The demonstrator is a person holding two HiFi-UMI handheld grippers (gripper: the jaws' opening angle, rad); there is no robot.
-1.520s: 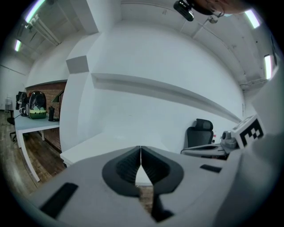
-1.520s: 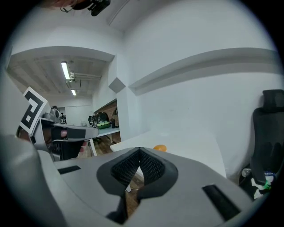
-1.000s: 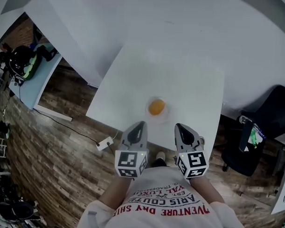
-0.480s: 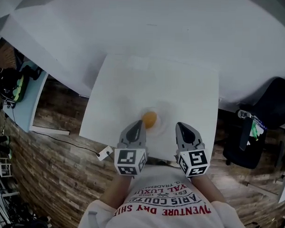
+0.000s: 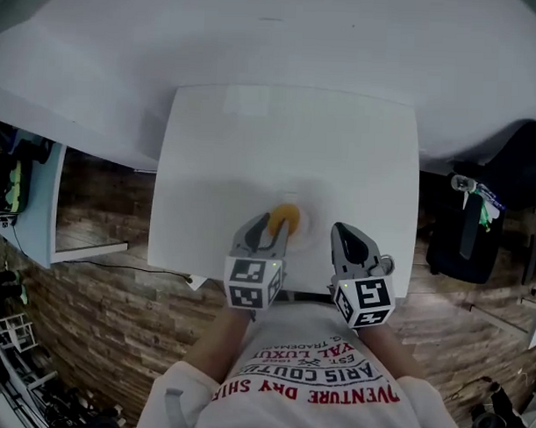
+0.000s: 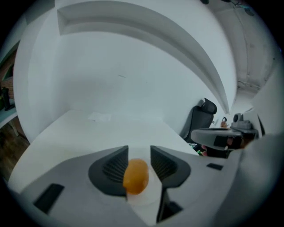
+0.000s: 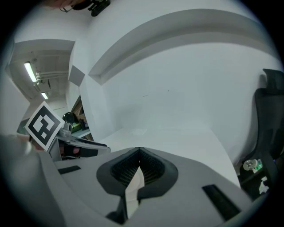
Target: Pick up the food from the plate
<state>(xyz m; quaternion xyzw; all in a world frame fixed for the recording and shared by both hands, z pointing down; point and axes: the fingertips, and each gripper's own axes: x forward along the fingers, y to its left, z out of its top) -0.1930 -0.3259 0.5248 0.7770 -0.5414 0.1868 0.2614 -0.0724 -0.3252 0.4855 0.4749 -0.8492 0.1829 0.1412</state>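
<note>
Left claw (image 6: 139,156), low center of frame, is partly open around the orange food (image 6: 135,176) on the plate (image 6: 150,198), with a gap on one side. Right claw (image 7: 139,153) is pinched closed and empty.

Shirt (image 5: 308,377) print (upside down), "VENTURE DAY", "ARIS COUTU", red letters

- in the head view the left claw (image 5: 268,223) hides part of the orange food (image 5: 290,214) and plate (image 5: 305,226);
- whether its pads (image 6: 113,168) touch the food is unclear;
- items on the edge-cut side desk (image 5: 30,200) are too small to name
</note>
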